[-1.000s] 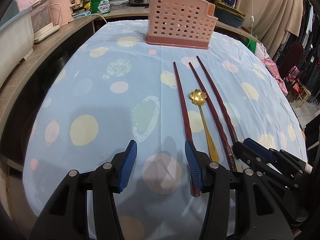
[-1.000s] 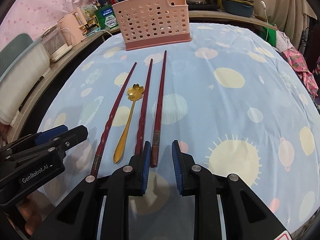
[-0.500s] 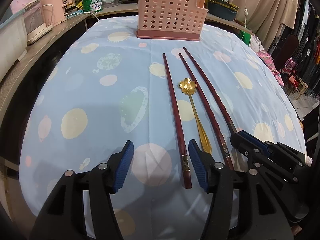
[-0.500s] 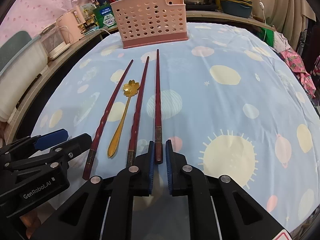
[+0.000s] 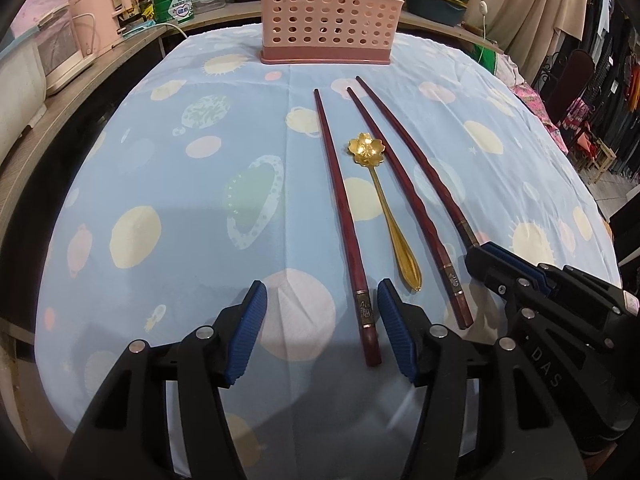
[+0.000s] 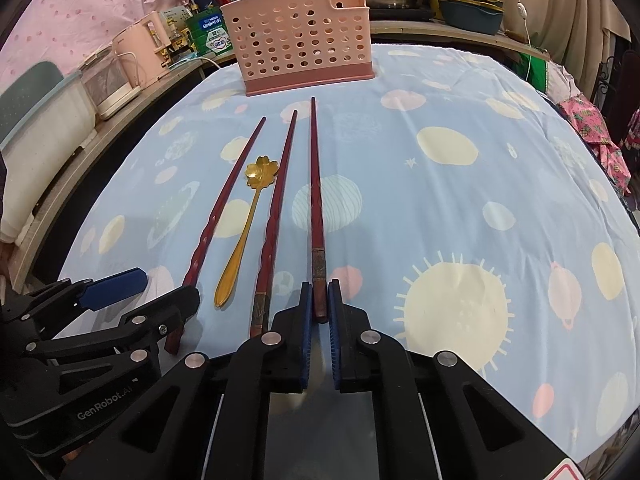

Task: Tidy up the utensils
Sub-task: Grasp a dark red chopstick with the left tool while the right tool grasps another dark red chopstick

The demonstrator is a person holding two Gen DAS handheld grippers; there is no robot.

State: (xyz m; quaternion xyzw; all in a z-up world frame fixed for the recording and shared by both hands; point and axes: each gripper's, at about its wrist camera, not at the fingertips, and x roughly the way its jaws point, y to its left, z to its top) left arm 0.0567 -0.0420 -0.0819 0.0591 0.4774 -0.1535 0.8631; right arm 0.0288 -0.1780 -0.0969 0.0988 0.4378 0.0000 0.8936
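Three dark red chopsticks and a gold flower-bowl spoon [image 5: 384, 204] lie on the blue patterned cloth, pointing toward a pink perforated utensil basket [image 5: 326, 16] at the far edge. My right gripper [image 6: 319, 312] is shut on the thick end of the rightmost chopstick [image 6: 316, 200]. My left gripper [image 5: 320, 328] is open, with the thick end of the leftmost chopstick [image 5: 340, 208] between its pads, nearer the right pad. The middle chopstick [image 5: 404, 196] lies free beside the spoon. The right gripper also shows in the left wrist view [image 5: 484, 254].
A wooden counter runs along the left and back with a pink kettle [image 6: 140, 46], a white appliance [image 5: 60, 56], green boxes and steel pots. The basket [image 6: 300, 44] stands at the table's far edge. Clothes racks stand at the right.
My right gripper has closed on the end of the rightmost chopstick. My left gripper has drawn back, and the leftmost chopstick's end now lies between its pads.
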